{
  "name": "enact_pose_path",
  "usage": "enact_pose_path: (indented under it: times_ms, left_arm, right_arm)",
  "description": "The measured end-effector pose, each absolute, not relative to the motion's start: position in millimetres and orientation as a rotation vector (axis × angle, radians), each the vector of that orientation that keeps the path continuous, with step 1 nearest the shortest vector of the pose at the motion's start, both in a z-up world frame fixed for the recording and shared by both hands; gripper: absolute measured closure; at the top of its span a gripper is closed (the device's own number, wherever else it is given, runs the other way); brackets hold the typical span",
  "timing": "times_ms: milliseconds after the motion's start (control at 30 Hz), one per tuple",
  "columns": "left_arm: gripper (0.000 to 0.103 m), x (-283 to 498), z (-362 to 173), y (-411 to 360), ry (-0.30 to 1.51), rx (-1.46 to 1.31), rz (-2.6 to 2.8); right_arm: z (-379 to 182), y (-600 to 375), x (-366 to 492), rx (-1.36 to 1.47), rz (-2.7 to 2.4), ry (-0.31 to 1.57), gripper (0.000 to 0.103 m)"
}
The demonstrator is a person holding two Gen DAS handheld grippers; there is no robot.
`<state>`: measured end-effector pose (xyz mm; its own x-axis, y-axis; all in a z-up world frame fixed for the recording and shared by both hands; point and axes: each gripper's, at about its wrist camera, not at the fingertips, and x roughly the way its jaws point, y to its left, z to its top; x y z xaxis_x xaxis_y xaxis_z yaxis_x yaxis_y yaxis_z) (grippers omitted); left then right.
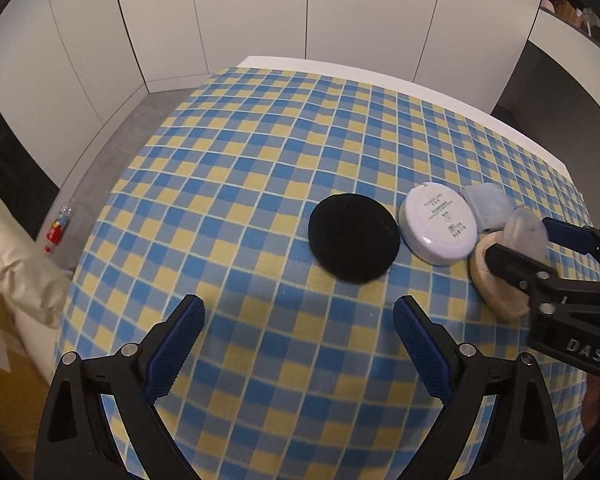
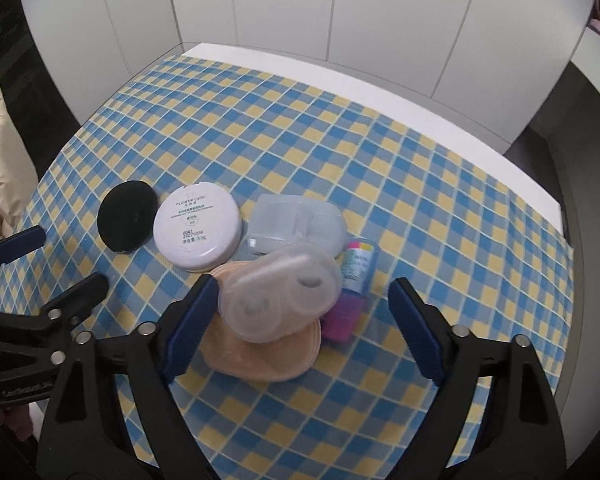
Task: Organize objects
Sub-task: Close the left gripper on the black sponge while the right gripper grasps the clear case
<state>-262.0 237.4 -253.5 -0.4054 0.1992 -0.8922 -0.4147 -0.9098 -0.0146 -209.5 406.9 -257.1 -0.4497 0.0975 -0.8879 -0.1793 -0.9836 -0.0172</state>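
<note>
Both grippers over the checked cloth [image 1: 260,184], jaws apart.

Left gripper [image 1: 299,338]: open, nothing between. Right gripper [image 2: 300,322]: open around clear case [image 2: 280,300] atop beige puffs [image 2: 260,360] (contact unclear).

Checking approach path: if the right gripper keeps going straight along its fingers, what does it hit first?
Probably the clear two-cup case resting on the beige puff, sitting between the right gripper pads. Depth is uncertain.

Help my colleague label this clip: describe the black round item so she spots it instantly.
On the blue-and-yellow checked tablecloth, find the cluster of cosmetics. The black pad lies flat at its left end, beside the white round compact. It is the only black, unlabelled disc.
</note>
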Motion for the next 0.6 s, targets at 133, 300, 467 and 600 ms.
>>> enact_pose_path:
  times_ms: [133, 300, 467, 600]
  left_arm:
    - [0.007, -269, -260, 248, 0.302, -1.437, 2.315]
    - [0.009, -276, -260, 265, 0.340, -1.407, 2.318]
    - [0.047, -277, -251, 274, 0.354, -1.373, 2.304]
    - [0.056, -272, -243, 273, 0.338, -1.374, 2.282]
  right_arm:
    - [-251, 404, -210, -1.529, 2.566, 0.096, 0.044]
    - [-247, 413, -207, -1.533, 2.558, 0.161, 0.044]
    - [-241, 420, -199, -1.518, 2.541, 0.193, 0.044]
    - [-237, 422, -195, -1.517, 2.539, 0.192, 0.044]
